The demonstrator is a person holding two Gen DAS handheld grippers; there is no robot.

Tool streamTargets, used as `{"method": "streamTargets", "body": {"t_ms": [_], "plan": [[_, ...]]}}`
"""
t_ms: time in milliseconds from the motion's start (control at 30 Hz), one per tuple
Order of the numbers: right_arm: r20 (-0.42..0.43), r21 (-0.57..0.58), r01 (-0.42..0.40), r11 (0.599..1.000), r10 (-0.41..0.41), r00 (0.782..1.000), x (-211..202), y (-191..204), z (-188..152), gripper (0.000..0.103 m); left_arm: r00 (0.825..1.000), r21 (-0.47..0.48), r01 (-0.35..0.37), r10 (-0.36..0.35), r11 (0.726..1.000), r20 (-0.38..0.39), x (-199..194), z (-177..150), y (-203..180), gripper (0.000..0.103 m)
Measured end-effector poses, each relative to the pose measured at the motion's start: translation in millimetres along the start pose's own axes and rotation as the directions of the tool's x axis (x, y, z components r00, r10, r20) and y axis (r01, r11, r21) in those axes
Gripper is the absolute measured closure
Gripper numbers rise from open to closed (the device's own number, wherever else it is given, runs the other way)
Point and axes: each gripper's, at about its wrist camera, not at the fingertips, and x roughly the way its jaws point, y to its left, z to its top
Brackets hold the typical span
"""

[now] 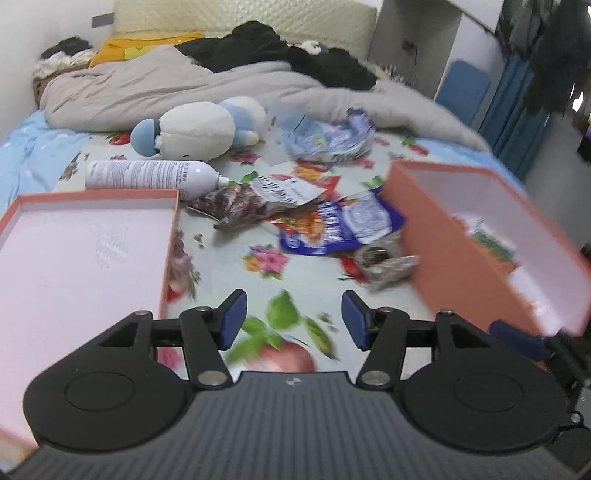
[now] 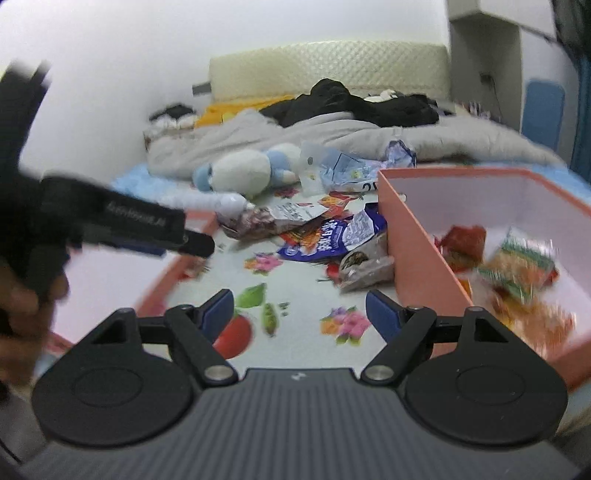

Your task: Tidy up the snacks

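Bedsheet (image 1: 306,273) printed with flowers and fruit covers the bed; a grey duvet (image 1: 229,88) and black clothes (image 1: 266,48) lie heaped toward the padded headboard (image 1: 243,14), under a white wall. A plush toy (image 1: 199,125) and a white spray can (image 1: 147,175) lie on their sides, the can's nozzle pointing right. Snack packets (image 1: 332,221) sprawl flat between an empty orange lid (image 1: 88,236) on the left and an orange box (image 2: 402,221) on the right, which already holds a few packets (image 2: 517,266). The blue bag's long axis runs left to right. Its printing and the can's label are too blurred to read. Left gripper (image 1: 293,319) and right gripper (image 2: 299,314) both hang over bare sheet with jaws spread, nothing between them.
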Motion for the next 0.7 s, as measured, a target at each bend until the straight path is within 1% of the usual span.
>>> {"method": "streamTargets", "body": {"t_ms": [100, 133, 167, 200, 233, 300, 333, 400, 500, 567, 600, 633, 667, 700], "plan": [[-0.017, -0.059, 0.038, 0.998, -0.039, 0.999, 40.4, 6.8, -1.6, 0.023, 0.999, 0.059, -0.025, 0.026, 0.998, -0.018, 38.3, 13.7, 10.4, 0.041], [-0.012, -0.079, 0.055, 0.995, -0.056, 0.998, 49.6, 10.2, -2.3, 0.023, 0.999, 0.093, -0.042, 0.043, 0.995, -0.009, 49.5, 17.1, 11.9, 0.041], [-0.013, -0.101, 0.078, 0.992, -0.080, 0.997, 63.0, 13.5, -2.9, 0.023, 0.997, 0.147, -0.071, 0.070, 0.986, 0.012, 60.8, 20.3, 11.2, 0.041], [-0.016, -0.113, 0.090, 0.990, -0.093, 0.996, 73.3, 15.5, -3.0, 0.026, 0.996, 0.205, -0.093, 0.089, 0.974, 0.028, 72.2, 22.8, 10.4, 0.041], [-0.017, -0.116, 0.109, 0.987, -0.112, 0.994, 83.2, 15.9, -3.1, 0.028, 0.994, 0.250, -0.106, 0.102, 0.962, 0.030, 83.1, 25.3, 10.5, 0.041], [-0.008, -0.132, 0.153, 0.979, -0.155, 0.988, 99.5, 16.3, -2.4, 0.028, 0.989, 0.299, -0.144, 0.142, 0.943, 0.026, 100.6, 33.0, 11.4, 0.041], [-0.002, -0.146, 0.177, 0.973, -0.179, 0.984, 107.9, 16.1, -1.8, 0.028, 0.989, 0.322, -0.148, 0.144, 0.935, 0.036, 107.2, 37.1, 12.1, 0.041], [-0.008, -0.169, 0.198, 0.965, -0.203, 0.979, 121.4, 15.7, 0.9, 0.028, 0.990, 0.367, -0.143, 0.134, 0.919, 0.050, 118.4, 44.7, 12.2, 0.040], [-0.024, -0.241, 0.219, 0.945, -0.232, 0.973, 139.1, 16.1, 1.4, 0.028, 0.989, 0.418, -0.145, 0.144, 0.897, 0.036, 138.7, 55.5, 11.5, 0.040], [-0.033, -0.297, 0.238, 0.925, -0.259, 0.965, 148.5, 17.0, 0.1, 0.028, 0.993, 0.439, -0.117, 0.120, 0.891, 0.020, 148.6, 60.3, 10.6, 0.040], [-0.039, -0.324, 0.244, 0.914, -0.271, 0.962, 153.5, 17.2, 0.4, 0.029, 0.995, 0.448, -0.092, 0.093, 0.889, 0.019, 152.4, 61.9, 10.1, 0.040], [-0.040, -0.343, 0.250, 0.905, -0.280, 0.959, 157.3, 17.7, 0.2, 0.030, 0.996, 0.463, -0.085, 0.085, 0.882, 0.019, 155.5, 62.0, 8.2, 0.040], [-0.043, -0.360, 0.253, 0.898, -0.287, 0.957, 160.3, 17.5, -0.2, 0.033, 0.994, 0.484, -0.100, 0.104, 0.869, 0.020, 161.4, 62.7, 5.7, 0.040], [-0.046, -0.381, 0.252, 0.890, -0.290, 0.956, 163.5, 18.0, -0.9, 0.033, 0.993, 0.506, -0.115, 0.119, 0.855, 0.024, 166.0, 62.6, 2.8, 0.040]]}}
